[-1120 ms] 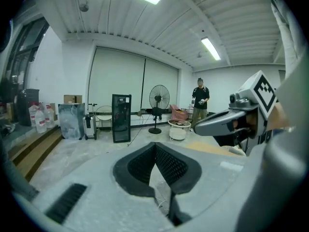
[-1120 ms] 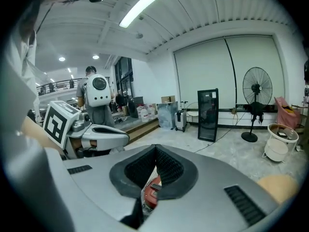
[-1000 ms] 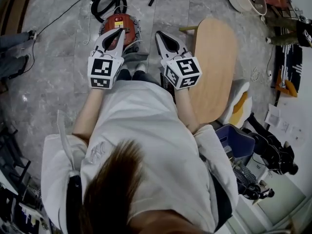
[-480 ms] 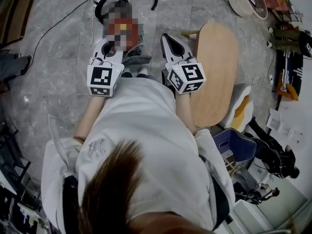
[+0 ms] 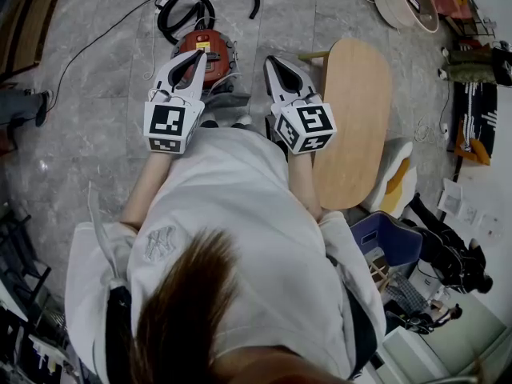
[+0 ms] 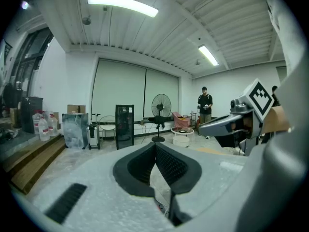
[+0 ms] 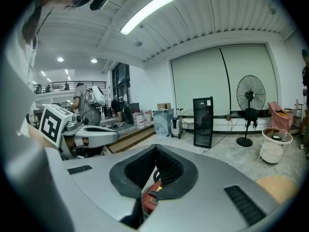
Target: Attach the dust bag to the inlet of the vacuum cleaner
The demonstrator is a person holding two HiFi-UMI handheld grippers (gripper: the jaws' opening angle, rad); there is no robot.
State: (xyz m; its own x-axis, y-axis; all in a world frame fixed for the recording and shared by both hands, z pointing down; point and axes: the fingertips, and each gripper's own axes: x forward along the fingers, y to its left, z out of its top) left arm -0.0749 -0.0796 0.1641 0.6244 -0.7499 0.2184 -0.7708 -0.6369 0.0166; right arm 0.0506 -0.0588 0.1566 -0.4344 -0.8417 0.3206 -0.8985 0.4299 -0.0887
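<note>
Left gripper (image 5: 197,54) edged forward over vacuum cleaner (image 5: 217,49), right gripper (image 5: 272,61) beside it, both jaws together

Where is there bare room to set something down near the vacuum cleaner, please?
The oval wooden table is bare on top. The grey floor left of the red vacuum cleaner is open, bordered above by a thin cable. The floor strip between vacuum and table looks free too. It is crowded where the black hose coils beyond the vacuum.

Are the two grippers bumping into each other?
Apart. The head view shows the left gripper and the right gripper side by side, with a strip of floor showing between them.
</note>
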